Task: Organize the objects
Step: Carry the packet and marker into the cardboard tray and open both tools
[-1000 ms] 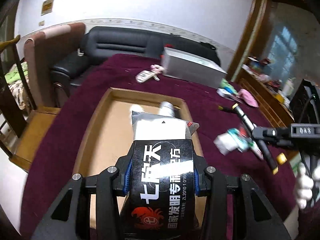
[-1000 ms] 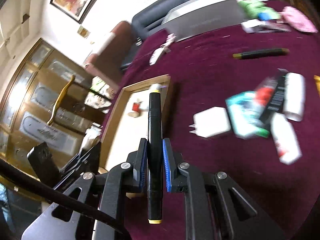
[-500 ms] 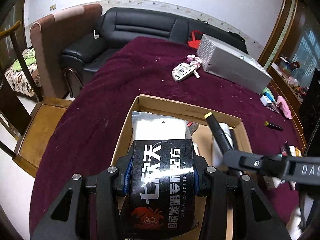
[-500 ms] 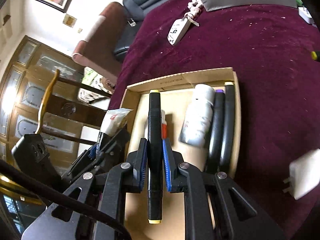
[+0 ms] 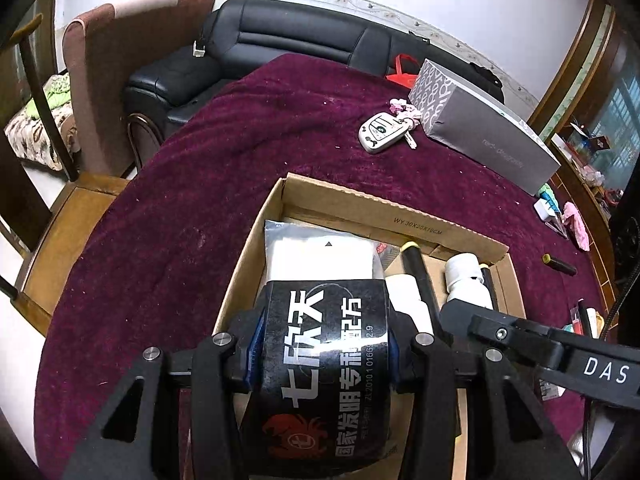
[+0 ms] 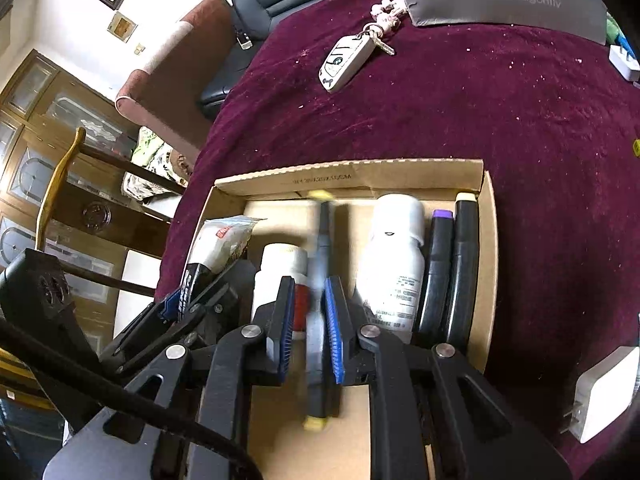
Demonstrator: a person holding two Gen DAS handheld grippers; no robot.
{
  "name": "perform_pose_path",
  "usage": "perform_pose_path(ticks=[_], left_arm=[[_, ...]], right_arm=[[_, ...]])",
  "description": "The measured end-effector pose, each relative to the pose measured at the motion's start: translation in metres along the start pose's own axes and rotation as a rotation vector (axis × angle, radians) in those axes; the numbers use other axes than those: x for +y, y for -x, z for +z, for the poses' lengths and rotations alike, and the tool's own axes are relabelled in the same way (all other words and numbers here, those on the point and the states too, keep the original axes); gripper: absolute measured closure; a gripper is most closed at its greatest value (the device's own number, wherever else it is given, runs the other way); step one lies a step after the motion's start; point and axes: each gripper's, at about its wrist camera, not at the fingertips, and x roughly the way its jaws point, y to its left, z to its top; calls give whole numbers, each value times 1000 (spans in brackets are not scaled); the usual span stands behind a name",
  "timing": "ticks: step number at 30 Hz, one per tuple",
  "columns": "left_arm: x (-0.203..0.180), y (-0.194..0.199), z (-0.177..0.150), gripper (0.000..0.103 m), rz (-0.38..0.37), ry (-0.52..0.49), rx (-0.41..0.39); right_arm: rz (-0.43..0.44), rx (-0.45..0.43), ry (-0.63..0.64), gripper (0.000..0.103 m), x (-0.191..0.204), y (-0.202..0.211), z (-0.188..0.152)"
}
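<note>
An open cardboard box (image 5: 380,216) (image 6: 348,176) lies on the maroon tablecloth. My left gripper (image 5: 324,340) hangs over its left half, shut on a black-and-white foil packet (image 5: 320,264) with white print. My right gripper (image 6: 309,332) is over the box's middle, also seen in the left wrist view (image 5: 500,332). A black marker (image 6: 320,280) with yellow ends is blurred between the blue pads, with a gap at the left pad, so it looks loose. Inside lie a white bottle (image 6: 394,264), a red-labelled bottle (image 6: 280,276) and two dark markers (image 6: 452,272).
A white key fob (image 5: 378,134) and a long grey box (image 5: 488,132) lie beyond the cardboard box. A white charger (image 6: 604,396) sits at the right and another marker (image 5: 560,266) farther right. A black sofa (image 5: 304,36) and a wooden chair (image 5: 68,220) border the table.
Both grippers moved from over the tablecloth to above the box and sank a little. The marker, sharp and centred before, is now blurred and off the left pad.
</note>
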Motion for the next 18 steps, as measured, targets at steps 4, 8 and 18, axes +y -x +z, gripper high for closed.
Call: perform_pose_path(ticks=[4, 8, 18], left_arm=[[2, 0, 4, 61, -20, 33, 12], [7, 0, 7, 61, -70, 103, 25], [8, 4, 16, 53, -43, 150, -7]], right_arm=[[-5, -24, -5, 85, -1, 3, 0], [-11, -44, 26, 80, 4, 14, -2], [22, -140, 95, 71, -3, 83, -28]])
